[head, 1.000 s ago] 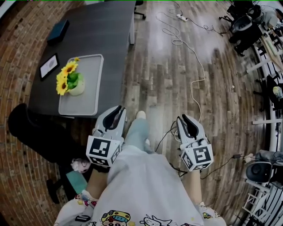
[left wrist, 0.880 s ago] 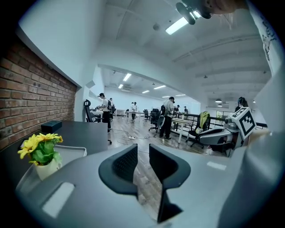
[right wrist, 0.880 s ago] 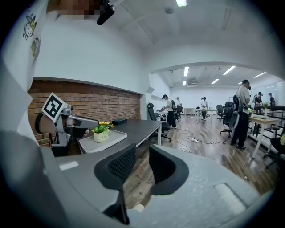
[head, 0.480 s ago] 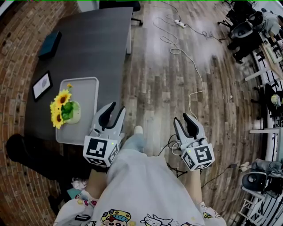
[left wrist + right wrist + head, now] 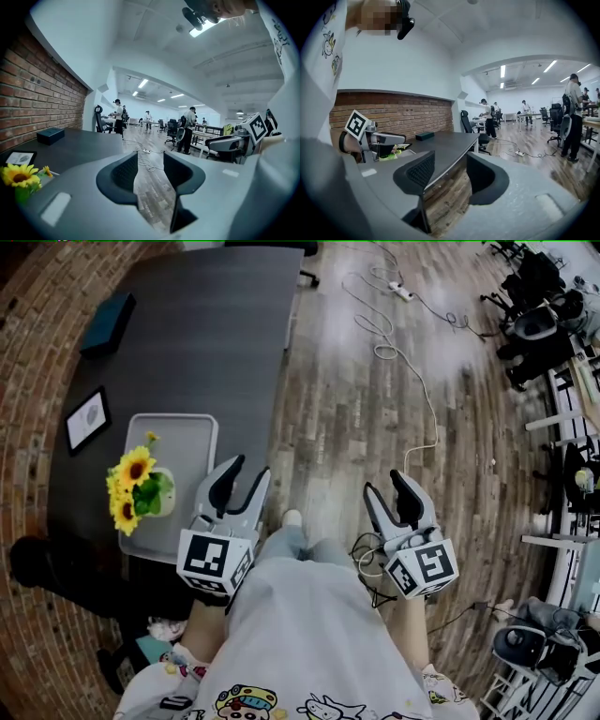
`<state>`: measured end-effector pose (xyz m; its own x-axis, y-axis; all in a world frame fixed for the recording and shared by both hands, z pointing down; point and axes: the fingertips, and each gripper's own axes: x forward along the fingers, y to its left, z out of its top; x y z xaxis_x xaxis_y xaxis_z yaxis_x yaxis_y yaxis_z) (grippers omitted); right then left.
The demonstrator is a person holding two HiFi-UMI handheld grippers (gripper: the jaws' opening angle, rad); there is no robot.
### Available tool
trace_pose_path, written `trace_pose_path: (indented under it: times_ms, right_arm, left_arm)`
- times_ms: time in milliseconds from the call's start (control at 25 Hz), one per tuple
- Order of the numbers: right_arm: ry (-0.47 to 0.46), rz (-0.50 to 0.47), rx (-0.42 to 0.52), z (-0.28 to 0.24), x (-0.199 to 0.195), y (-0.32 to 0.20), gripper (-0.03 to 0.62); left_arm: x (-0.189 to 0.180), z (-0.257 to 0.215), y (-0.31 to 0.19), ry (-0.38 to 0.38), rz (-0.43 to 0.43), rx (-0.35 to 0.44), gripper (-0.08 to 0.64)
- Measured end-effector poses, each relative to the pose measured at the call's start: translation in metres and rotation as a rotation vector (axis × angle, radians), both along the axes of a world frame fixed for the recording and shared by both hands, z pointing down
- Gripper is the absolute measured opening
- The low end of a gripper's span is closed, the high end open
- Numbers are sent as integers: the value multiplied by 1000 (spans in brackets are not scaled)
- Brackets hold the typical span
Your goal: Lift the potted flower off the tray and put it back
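The potted flower (image 5: 141,495), yellow sunflowers in a pale pot, stands on the near part of the grey tray (image 5: 183,442), which lies on the dark table (image 5: 216,334). My left gripper (image 5: 246,472) hovers just right of the tray's near corner, off the table's edge. Its jaws have just been opening and nothing is between them. In the left gripper view the sunflowers (image 5: 18,174) show at the lower left, beside the left gripper (image 5: 150,161). My right gripper (image 5: 386,486) is over the wooden floor, far from the flower; its jaws have also just been opening and stand empty (image 5: 450,164).
A black box (image 5: 105,322) and a framed picture (image 5: 87,418) lie on the table beyond the tray. Cables (image 5: 412,371) run over the wooden floor, and office chairs (image 5: 539,324) stand at the far right. A brick wall borders the table's left. People stand far off in the room.
Both grippers' jaws have spread from nearly shut to apart. The table and tray have come closer, and the left gripper now sits beside the tray's near corner.
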<state>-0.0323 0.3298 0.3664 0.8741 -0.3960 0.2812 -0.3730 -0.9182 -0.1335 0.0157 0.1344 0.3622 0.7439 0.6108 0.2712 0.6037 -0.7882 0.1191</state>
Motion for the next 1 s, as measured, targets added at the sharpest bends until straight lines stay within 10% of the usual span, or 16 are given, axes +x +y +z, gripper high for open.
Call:
trace_pose_path:
  times_ms: [480,1000]
  right_arm:
    - [-8,-342,-16,-6,79,-91,256]
    - [18,-1039,-3,-10,182,-247,270]
  left_arm:
    - [11,-4,-82,3,-305,-27,186]
    - [-13,-8,-196,43,-1025,-15,192]
